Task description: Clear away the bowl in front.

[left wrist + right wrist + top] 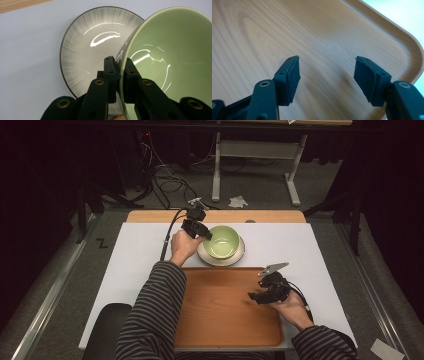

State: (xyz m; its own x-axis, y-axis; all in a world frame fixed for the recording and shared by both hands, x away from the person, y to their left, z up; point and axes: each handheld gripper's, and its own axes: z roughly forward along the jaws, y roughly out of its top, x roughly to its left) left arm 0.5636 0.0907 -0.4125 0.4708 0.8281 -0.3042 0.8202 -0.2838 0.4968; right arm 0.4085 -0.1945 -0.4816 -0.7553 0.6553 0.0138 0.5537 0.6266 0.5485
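Note:
A pale green bowl [223, 241] is over a grey streaked plate [208, 256] on the white mat behind the tray. My left gripper [202, 234] is shut on the bowl's left rim. In the left gripper view the bowl [172, 52] is tilted and lifted off the plate [92, 42], its wall pinched between the two pads of my left gripper [120, 67]. My right gripper [256, 297] hovers over the right part of the wooden tray [220, 312], and its jaws stand wide apart. In the right gripper view my right gripper [327, 75] has only tray wood [287, 30] between its pads.
The white mat [140, 255] covers most of the table, with a strip of bare wood [150, 216] at its far edge. A cable [169, 232] trails from the left gripper toward the back. Beyond the table lie floor cables and a white stand's legs [216, 175].

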